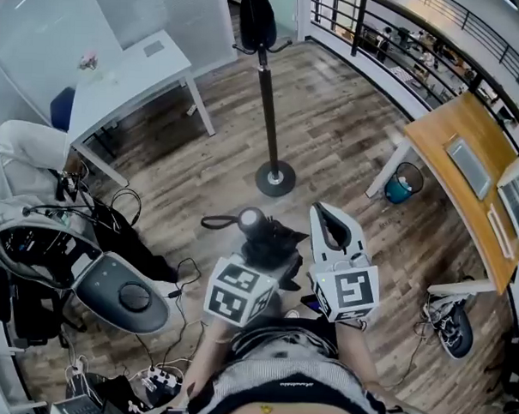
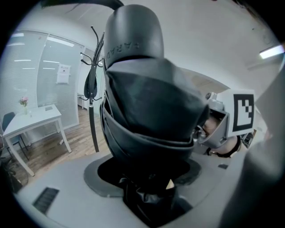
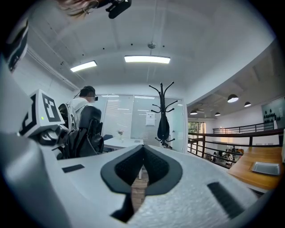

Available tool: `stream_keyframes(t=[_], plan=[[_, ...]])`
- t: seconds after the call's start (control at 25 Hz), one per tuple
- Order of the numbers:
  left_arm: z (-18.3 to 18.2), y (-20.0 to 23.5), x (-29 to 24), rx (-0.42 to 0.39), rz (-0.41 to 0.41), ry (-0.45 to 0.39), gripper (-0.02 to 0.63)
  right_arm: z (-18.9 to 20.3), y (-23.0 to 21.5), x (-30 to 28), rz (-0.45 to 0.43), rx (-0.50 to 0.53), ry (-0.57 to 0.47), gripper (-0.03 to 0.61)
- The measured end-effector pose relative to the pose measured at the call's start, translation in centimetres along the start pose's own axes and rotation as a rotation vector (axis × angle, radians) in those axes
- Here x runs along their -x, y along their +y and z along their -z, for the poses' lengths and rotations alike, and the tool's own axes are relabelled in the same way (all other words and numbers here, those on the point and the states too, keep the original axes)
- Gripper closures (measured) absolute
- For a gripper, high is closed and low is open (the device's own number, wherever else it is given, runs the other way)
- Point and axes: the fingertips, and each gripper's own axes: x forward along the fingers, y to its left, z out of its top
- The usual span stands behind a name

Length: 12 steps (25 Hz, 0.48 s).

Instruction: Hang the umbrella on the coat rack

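Left gripper (image 2: pixel 149 176) is clamped round the folded black umbrella (image 1: pixel 265 238), jaws wide because the bundle is fat. Right gripper (image 3: pixel 143 151) is closed with nothing in it. The coat rack (image 1: pixel 269 99) stands well apart, ahead on the wood floor. My worry: a grip on soft fabric could let the umbrella slide. There's also a dark bag (image 1: pixel 257 20) hanging on the rack, so finding a free hook may be fiddly, and bumping the pole might rock it. Head view shows what looks like a strap loop (image 1: pixel 216 221) by the handle, plus the rack's base. Left gripper view is mostly umbrella, right gripper view gives the cleanest look at the hooks
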Motion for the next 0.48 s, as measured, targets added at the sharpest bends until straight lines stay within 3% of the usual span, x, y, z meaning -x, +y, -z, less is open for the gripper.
stream_keyframes(t=[0.48], plan=[[-3.5,7.8,-2.6,-0.024,0.018,0.003,0.347,-0.6,-0.4,-9.1,0.005,0.010,-0.013,0.575]])
